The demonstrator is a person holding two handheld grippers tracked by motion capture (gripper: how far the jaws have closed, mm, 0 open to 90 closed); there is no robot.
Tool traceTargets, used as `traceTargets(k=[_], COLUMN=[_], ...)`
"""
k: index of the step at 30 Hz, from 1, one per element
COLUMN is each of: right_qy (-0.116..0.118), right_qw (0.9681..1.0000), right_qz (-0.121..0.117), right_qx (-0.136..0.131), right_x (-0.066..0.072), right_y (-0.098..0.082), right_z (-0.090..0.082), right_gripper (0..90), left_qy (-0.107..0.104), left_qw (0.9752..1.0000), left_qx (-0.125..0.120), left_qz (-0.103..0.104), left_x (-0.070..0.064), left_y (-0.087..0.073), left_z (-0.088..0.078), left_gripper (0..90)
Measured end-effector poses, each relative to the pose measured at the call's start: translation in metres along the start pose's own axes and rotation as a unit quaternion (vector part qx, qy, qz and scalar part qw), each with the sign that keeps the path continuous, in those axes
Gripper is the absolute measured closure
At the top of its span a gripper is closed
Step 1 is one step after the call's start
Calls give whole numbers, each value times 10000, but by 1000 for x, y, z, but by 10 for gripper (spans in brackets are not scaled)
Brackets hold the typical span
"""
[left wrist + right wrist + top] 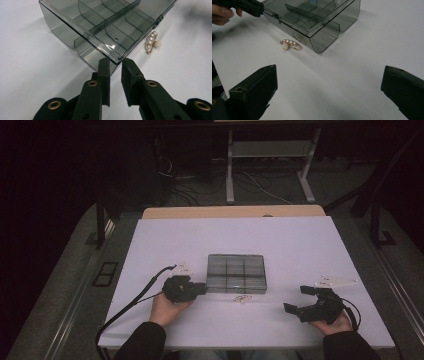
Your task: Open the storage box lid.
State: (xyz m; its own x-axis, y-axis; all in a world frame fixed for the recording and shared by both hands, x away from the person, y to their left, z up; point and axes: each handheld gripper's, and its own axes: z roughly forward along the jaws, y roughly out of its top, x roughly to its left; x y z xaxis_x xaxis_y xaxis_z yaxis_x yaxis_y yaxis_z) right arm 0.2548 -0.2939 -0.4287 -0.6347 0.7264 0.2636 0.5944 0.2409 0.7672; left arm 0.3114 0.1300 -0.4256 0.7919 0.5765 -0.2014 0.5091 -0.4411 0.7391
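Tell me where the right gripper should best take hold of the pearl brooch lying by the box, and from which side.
Probably from above, jaws closing across the narrow width of the pearl brooch at mid-length. It lies flat on the white table, a short bar of pearls, just in front of the smoky box, so a sideways approach would have nothing to get under. The right gripper stands wide open.

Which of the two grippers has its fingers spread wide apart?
The right gripper, held apart from the smoked plastic box. Its fingers stand far apart, while the left gripper has its fingers nearly closed at the box's corner.
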Motion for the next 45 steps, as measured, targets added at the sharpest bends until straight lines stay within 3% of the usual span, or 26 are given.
traceTargets(k=[20,28,34,38,45], right_qy=[-6,20,99,117,182], right_qw=[10000,10000,9999,9998,9996], right_qz=[10,-7,-61,-95,-155], right_qx=[18,18,-77,-108,-135], right_x=[0,-1,0,1,1], right_y=[0,3,16,22,40], right_z=[0,2,0,1,6], right_gripper=[8,8,8,8,9], left_qy=[-116,-194,-310,-259,-273], left_qw=[9998,9988,9969,9977,9965], left_qx=[-185,-434,-680,-620,-779], left_qz=[25,-101,-232,-82,-113], left_x=[-1,5,10,8,11], left_y=[3,10,17,26,41], left_z=[-5,-12,-17,-15,-17], left_gripper=[850,891,891,892,892])
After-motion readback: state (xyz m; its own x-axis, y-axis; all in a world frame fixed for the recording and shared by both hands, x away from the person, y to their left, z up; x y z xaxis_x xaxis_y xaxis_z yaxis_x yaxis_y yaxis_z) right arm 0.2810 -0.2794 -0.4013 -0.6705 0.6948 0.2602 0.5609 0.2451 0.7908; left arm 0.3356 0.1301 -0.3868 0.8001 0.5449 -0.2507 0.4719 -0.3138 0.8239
